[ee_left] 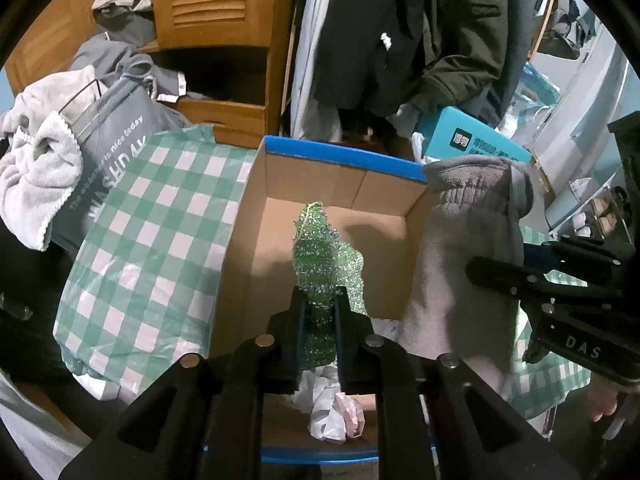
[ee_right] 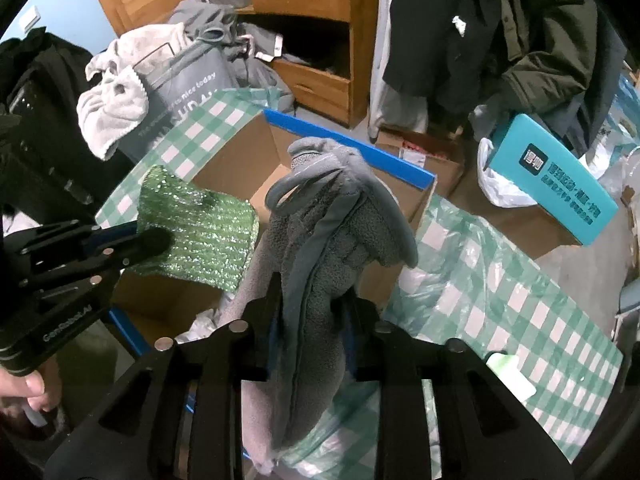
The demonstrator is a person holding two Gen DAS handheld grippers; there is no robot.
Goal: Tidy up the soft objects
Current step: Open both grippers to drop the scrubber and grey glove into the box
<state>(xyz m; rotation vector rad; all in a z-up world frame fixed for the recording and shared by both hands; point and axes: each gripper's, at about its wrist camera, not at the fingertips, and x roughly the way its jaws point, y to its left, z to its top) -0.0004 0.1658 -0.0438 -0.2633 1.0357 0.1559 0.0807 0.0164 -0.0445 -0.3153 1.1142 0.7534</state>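
My left gripper (ee_left: 319, 300) is shut on a sparkly green cloth (ee_left: 320, 248) and holds it above an open cardboard box with a blue rim (ee_left: 340, 156). The same cloth (ee_right: 200, 232) and the left gripper (ee_right: 156, 242) show at the left of the right wrist view. My right gripper (ee_right: 312, 292) is shut on a grey fleece garment (ee_right: 320, 240), which hangs over the box's right side (ee_right: 352, 152). In the left wrist view the garment (ee_left: 460, 248) drapes beside the box, with the right gripper (ee_left: 480, 268) clamped on it.
A green-and-white checked plastic sheet (ee_left: 148, 240) lies under the box. Crumpled white paper (ee_left: 332, 404) lies in the box. A grey bag with a pale towel (ee_left: 40, 168), a wooden cabinet (ee_left: 216, 12), hanging coats (ee_left: 400, 32) and a teal box (ee_right: 556, 176) stand behind.
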